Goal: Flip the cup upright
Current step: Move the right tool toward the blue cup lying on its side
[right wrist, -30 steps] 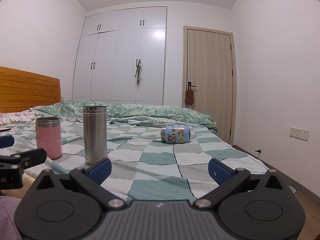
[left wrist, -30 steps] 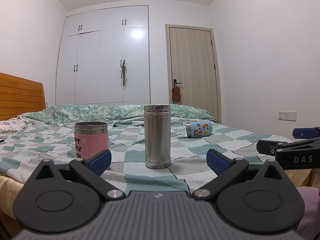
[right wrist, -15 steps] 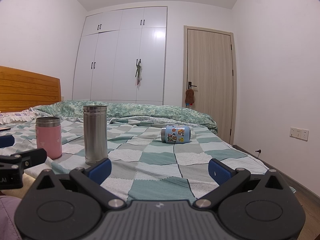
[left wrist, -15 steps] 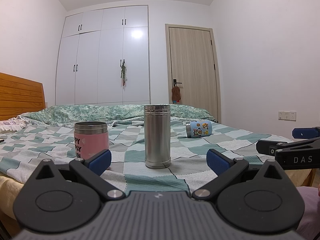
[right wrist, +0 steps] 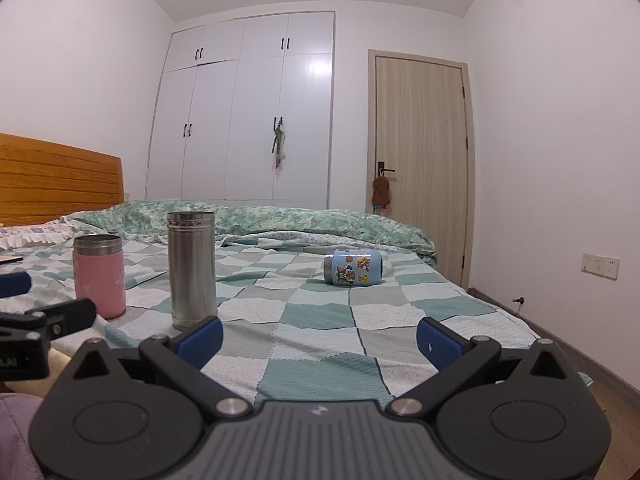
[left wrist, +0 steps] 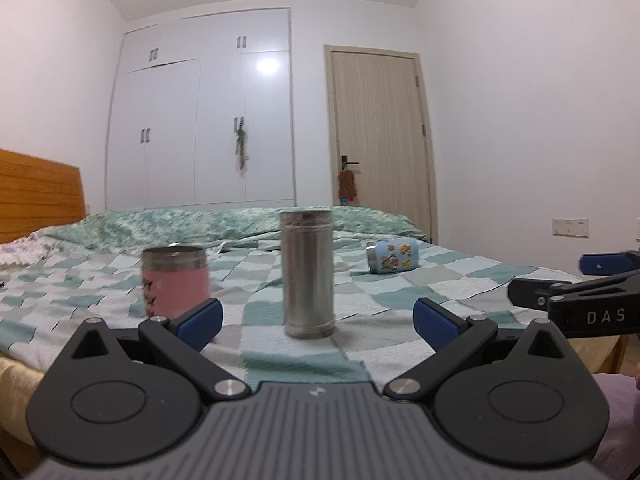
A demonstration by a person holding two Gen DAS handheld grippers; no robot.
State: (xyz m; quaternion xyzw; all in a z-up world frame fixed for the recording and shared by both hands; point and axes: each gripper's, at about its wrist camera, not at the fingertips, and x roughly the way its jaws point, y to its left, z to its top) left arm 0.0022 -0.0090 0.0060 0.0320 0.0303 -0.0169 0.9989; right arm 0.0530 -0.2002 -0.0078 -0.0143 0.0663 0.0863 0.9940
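A small blue cup (right wrist: 353, 267) with cartoon stickers lies on its side on the checked bedspread, far ahead of my right gripper; it also shows in the left wrist view (left wrist: 393, 255) at the right. My left gripper (left wrist: 318, 322) is open and empty, near the bed's front edge, with a tall steel cup (left wrist: 307, 274) standing upright ahead between its fingers. My right gripper (right wrist: 319, 340) is open and empty over the front of the bed. Each gripper's side shows in the other view.
A pink cup (left wrist: 176, 282) stands upright left of the steel cup (right wrist: 191, 270), also in the right wrist view (right wrist: 99, 276). A rumpled green duvet (right wrist: 256, 220) lies at the back. A wooden headboard (right wrist: 56, 186) is at left; floor (right wrist: 616, 394) drops off at right.
The left wrist view has shifted slightly and is blurred, so the left gripper is moving a little. The cups have not moved. The right gripper is still.
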